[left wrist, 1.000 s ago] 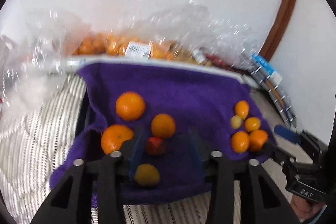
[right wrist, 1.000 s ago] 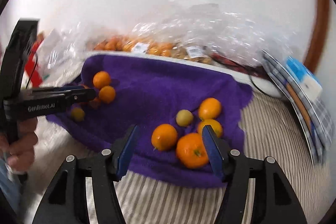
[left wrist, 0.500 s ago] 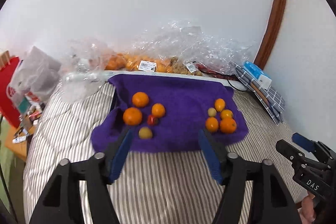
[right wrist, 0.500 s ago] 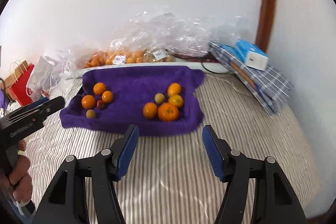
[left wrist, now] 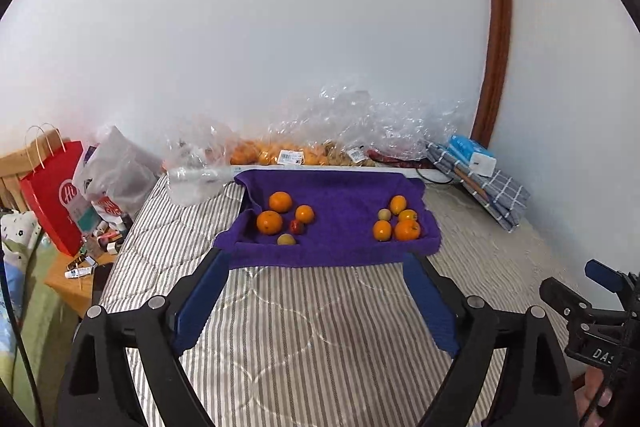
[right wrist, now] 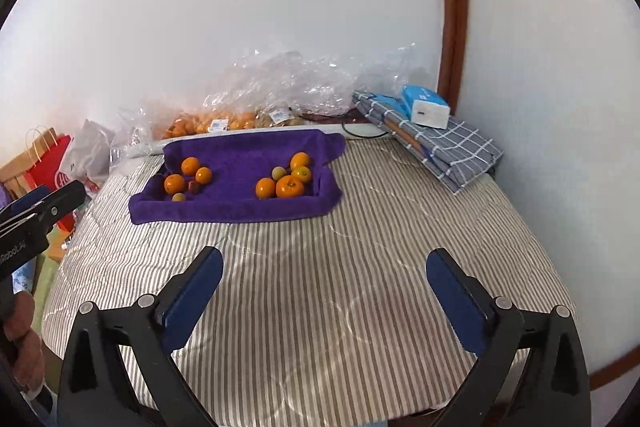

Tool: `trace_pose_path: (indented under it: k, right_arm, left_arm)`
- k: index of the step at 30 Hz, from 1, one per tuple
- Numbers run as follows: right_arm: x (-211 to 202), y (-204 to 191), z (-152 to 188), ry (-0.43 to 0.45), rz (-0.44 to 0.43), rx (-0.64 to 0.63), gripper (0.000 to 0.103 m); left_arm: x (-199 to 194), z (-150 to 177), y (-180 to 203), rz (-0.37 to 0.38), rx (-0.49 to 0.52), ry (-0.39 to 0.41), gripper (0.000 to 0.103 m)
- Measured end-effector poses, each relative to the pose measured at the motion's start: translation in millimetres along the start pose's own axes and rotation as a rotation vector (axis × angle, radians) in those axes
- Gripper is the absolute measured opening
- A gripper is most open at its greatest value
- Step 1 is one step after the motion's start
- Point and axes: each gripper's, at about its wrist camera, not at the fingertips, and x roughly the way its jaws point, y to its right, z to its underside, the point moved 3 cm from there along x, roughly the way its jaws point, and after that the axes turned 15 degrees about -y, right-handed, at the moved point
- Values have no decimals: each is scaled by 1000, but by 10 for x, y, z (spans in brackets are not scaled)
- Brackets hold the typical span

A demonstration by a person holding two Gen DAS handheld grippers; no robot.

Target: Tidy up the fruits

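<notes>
Purple towelling [left wrist: 340, 199] is spread at the far side of the striped bed cover [left wrist: 320, 327], and the fruit is laid on it in two clusters: a left cluster [left wrist: 284, 219] of three oranges, a small red fruit and a yellowish one, and a right cluster [left wrist: 396, 223] of four orange fruits with a pale one. These are judged light, round and inclined to roll; the skins look firm but bruisable, so each is best taken across its widest part with gentle pressure. The soft towel is likely to give under a descending finger. Both the left gripper [left wrist: 316, 291] and the right gripper [right wrist: 324, 287] are held wide apart and empty, well short of the towel. Crinkled plastic bags [right wrist: 288, 83] of more fruit are piled behind along the wall, and folded checked cloth [right wrist: 452, 143] under a tissue pack [right wrist: 426, 107] is stacked at the right; nothing is seen blocking the approach.
</notes>
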Motion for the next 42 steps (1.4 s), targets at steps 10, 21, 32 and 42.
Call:
trace_pose_path:
  k: [10, 21, 32, 42]
  right_arm:
    - [-209, 72, 105, 35, 20, 15, 101]
    - [-228, 104, 128, 38, 26, 24, 101]
    - [-233, 100, 133, 41, 26, 25, 101]
    - [-242, 73, 111, 41, 26, 33, 101]
  left_arm:
    - [-189, 92, 117, -27, 20, 21, 89]
    - [-197, 108, 92, -28, 8, 18, 90]
    - [-179, 99, 36, -26, -2, 10, 90]
    - [-172, 105, -3, -25, -10, 9, 90]
